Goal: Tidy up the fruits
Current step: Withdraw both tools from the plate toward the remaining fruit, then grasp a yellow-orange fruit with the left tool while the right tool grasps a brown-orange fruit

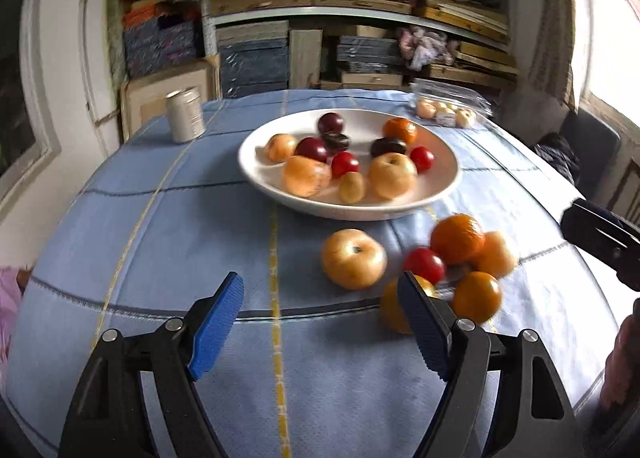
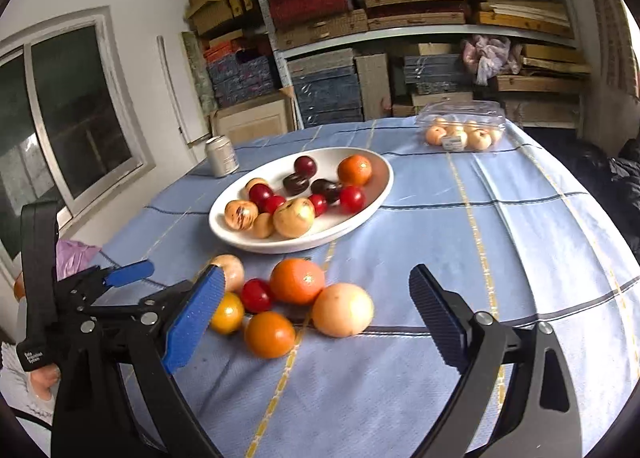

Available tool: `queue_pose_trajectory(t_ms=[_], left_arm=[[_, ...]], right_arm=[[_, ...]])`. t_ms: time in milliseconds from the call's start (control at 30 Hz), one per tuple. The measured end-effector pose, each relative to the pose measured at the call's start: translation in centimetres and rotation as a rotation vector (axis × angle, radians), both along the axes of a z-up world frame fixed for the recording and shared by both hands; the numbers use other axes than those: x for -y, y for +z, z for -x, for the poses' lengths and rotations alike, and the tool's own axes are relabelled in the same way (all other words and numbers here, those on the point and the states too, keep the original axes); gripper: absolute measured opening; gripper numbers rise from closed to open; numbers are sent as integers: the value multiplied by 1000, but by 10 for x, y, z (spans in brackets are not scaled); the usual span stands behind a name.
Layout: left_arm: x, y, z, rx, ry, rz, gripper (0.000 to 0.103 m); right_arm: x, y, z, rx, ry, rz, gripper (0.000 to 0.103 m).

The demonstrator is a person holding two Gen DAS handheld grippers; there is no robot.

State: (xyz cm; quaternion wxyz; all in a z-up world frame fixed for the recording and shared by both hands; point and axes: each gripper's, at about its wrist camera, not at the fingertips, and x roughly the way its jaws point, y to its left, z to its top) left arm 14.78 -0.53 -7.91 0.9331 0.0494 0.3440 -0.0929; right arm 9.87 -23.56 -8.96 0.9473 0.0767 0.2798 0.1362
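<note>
A white bowl [image 1: 450, 181] [image 2: 382, 181] holds several fruits: pale apples, dark plums, small red ones and an orange. In front of it a loose cluster lies on the blue cloth: a pale apple [image 1: 354, 258] [image 2: 231, 269], a big orange [image 1: 458, 238] [image 2: 297, 281], a red fruit [image 1: 424, 264] [image 2: 256, 295], a pale round fruit [image 2: 343, 310] and smaller orange ones [image 2: 269, 334]. My left gripper [image 1: 320, 290] is open just short of the pale apple, holding nothing. My right gripper [image 2: 316, 274] is open over the cluster, touching none.
A metal can [image 1: 185, 115] [image 2: 221, 155] stands at the table's far left. A clear plastic box of small pale fruits [image 1: 448, 109] [image 2: 460, 129] sits at the far right. Packed shelves stand behind the table. A purple bag [image 2: 74, 254] lies off the left edge.
</note>
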Motion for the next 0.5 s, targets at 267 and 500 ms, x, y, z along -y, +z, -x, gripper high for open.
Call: queue_pose_trajectory(t_ms=[267, 500], left_arm=[[18, -12, -2, -33, -67, -36, 80], [31, -21, -9, -72, -96, -50, 80]], right_arm=[[-12, -7, -6, -39, -4, 40, 93], [-8, -10, -11, -72, -15, 25, 93]])
